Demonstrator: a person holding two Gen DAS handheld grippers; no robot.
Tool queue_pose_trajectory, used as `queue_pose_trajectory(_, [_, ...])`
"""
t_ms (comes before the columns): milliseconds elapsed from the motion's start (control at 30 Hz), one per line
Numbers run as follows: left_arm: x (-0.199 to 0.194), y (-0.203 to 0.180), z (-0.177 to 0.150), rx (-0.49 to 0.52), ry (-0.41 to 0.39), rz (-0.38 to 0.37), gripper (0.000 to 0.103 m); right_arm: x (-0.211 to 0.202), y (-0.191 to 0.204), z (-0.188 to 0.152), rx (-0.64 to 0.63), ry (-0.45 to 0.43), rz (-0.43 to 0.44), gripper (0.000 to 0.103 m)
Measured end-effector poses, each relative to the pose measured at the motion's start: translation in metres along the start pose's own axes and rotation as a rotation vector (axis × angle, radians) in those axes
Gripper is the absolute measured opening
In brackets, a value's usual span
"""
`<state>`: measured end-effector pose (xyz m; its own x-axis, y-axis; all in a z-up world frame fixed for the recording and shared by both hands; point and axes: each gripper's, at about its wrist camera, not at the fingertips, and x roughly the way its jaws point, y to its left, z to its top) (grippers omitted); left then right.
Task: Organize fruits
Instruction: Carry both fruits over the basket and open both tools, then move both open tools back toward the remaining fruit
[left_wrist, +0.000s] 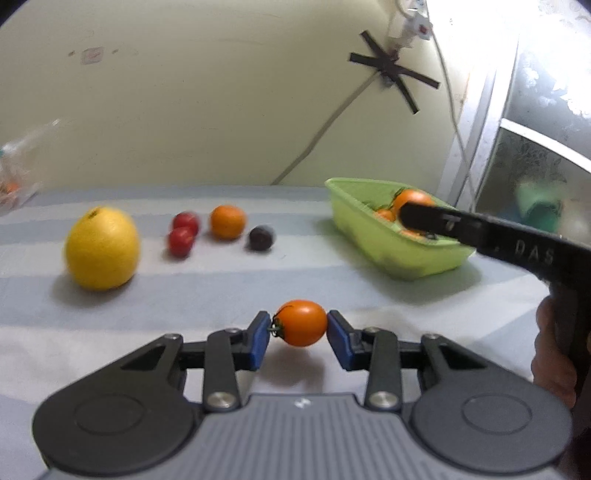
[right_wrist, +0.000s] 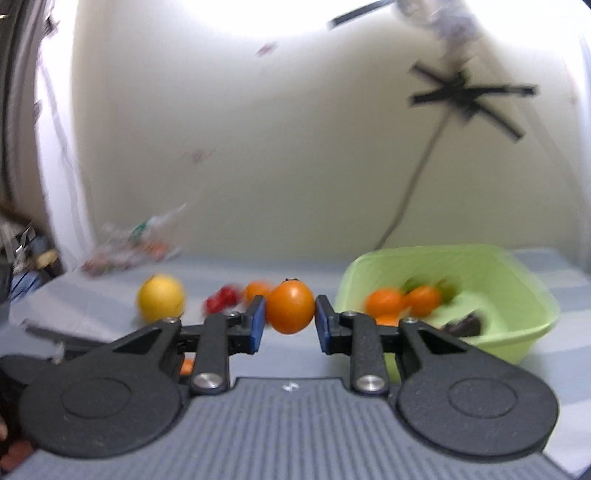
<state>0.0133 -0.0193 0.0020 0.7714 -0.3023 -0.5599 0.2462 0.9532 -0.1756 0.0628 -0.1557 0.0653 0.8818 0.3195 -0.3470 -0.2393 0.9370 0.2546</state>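
Observation:
My left gripper is shut on a small orange tomato and holds it just above the striped cloth. My right gripper is shut on a larger orange tomato, held in the air to the left of the green tub. In the left wrist view the right gripper's finger reaches over the green tub, which holds several orange tomatoes. On the cloth lie a yellow grapefruit, two red fruits, an orange and a dark plum.
A clear plastic bag lies at the far left by the wall. A cable taped to the wall runs down behind the table. A window frame stands at the right. A dark object lies in the tub.

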Motion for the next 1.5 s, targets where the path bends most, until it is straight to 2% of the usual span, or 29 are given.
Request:
queue_pose_trajectory(100, [0.008, -0.017, 0.022, 0.035, -0.033, -0.038, 0.034, -0.005, -0.023, 0.007, -0.025, -0.035, -0.086, 0.031])
queue_pose_trajectory(267, [0.035, -0.052, 0.058, 0.103, -0.071, -0.084, 0.034, -0.003, -0.063, 0.006, -0.054, -0.03, -0.222, 0.031])
queue_pose_trajectory(367, [0.06, -0.071, 0.073, 0.137, -0.06, -0.091, 0.034, -0.002, -0.082, 0.0, 0.019, -0.017, -0.24, 0.031])
queue_pose_trajectory(567, [0.111, -0.097, 0.092, 0.187, -0.025, -0.048, 0.035, 0.009, -0.09, -0.003, 0.037, 0.023, -0.267, 0.032])
queue_pose_trajectory(633, [0.121, -0.1, 0.092, 0.192, -0.003, -0.049, 0.037, 0.012, -0.092, -0.003, 0.04, 0.031, -0.277, 0.039])
queue_pose_trajectory(667, [0.127, -0.102, 0.092, 0.197, 0.007, -0.044, 0.038, 0.009, -0.087, -0.005, 0.04, 0.024, -0.279, 0.045])
queue_pose_trajectory(733, [0.129, -0.105, 0.091, 0.199, 0.01, -0.037, 0.045, 0.006, -0.089, -0.005, 0.048, 0.002, -0.297, 0.047])
queue_pose_trajectory(833, [0.117, -0.1, 0.092, 0.183, -0.017, -0.046, 0.045, -0.001, -0.094, -0.003, 0.094, -0.037, -0.301, 0.047])
queue_pose_trajectory(933, [0.091, -0.082, 0.095, 0.12, -0.068, -0.043, 0.045, -0.011, -0.1, -0.004, 0.132, -0.075, -0.307, 0.047])
queue_pose_trajectory(1000, [0.068, -0.064, 0.091, 0.074, -0.103, -0.03, 0.046, -0.017, -0.103, -0.004, 0.16, -0.105, -0.306, 0.046])
queue_pose_trajectory(1100, [0.035, -0.032, 0.074, 0.027, -0.13, 0.034, 0.046, -0.025, -0.105, -0.005, 0.184, -0.138, -0.298, 0.045])
queue_pose_trajectory(1167, [0.017, -0.01, 0.056, 0.005, -0.115, 0.091, 0.046, -0.027, -0.103, -0.005, 0.178, -0.153, -0.285, 0.04])
queue_pose_trajectory(1233, [0.005, 0.008, 0.035, -0.005, -0.089, 0.14, 0.046, -0.028, -0.098, -0.006, 0.156, -0.159, -0.261, 0.04])
queue_pose_trajectory(1367, [-0.005, 0.034, 0.007, -0.011, -0.035, 0.212, 0.044, -0.016, -0.08, -0.002, 0.127, -0.11, -0.172, 0.04])
queue_pose_trajectory(1500, [-0.005, 0.049, 0.0, -0.037, -0.041, 0.218, 0.044, -0.005, -0.038, 0.005, 0.061, -0.044, -0.022, 0.04])
